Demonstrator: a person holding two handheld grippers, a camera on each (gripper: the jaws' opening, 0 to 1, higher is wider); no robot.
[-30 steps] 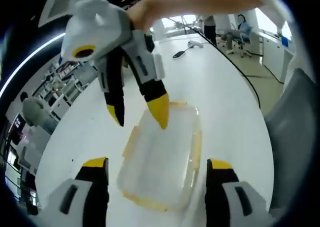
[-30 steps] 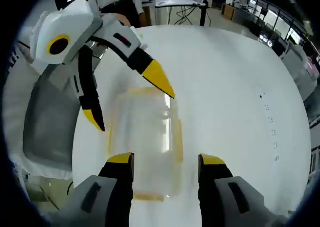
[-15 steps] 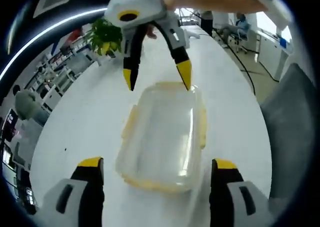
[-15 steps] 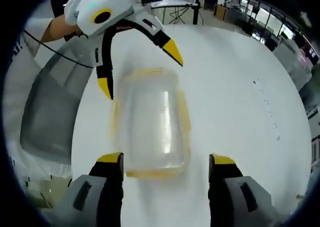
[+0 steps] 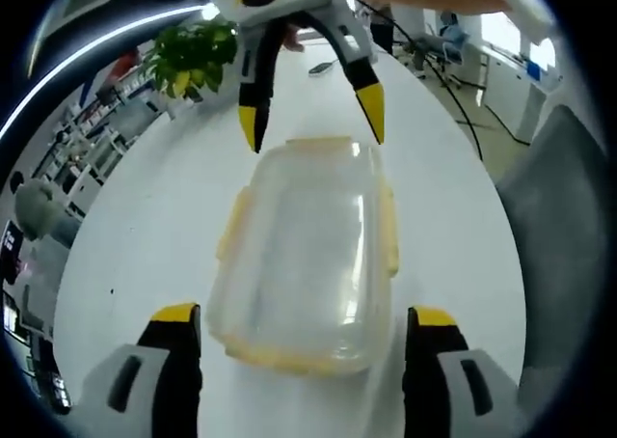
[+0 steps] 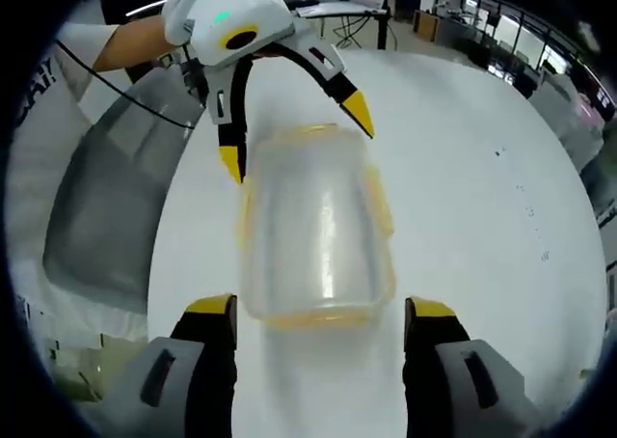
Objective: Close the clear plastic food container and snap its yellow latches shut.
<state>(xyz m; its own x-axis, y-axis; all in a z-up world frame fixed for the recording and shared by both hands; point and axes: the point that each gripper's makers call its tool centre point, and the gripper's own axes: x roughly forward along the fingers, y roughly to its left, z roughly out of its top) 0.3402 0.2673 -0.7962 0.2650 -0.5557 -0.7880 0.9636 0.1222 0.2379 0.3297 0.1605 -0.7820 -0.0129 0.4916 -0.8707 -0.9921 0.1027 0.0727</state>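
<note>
White round table (image 5: 145, 226) in an open office, a plant (image 5: 193, 57) at upper left. Centre frame, the clear container (image 5: 308, 255) sits between the left gripper (image 5: 304, 327) and right gripper (image 6: 308, 317), both spread apart. Its latches are too blurred to judge.

A long white table (image 5: 154, 226) with a rounded end runs up the middle of the left gripper view; in the right gripper view its white top (image 6: 482, 197) spreads to the right edge. A clear plastic food container (image 5: 307, 255) with yellow latches lies on it at centre frame. At the far end, upper centre, lies a small dark object (image 5: 322, 68), too small to identify.
</note>
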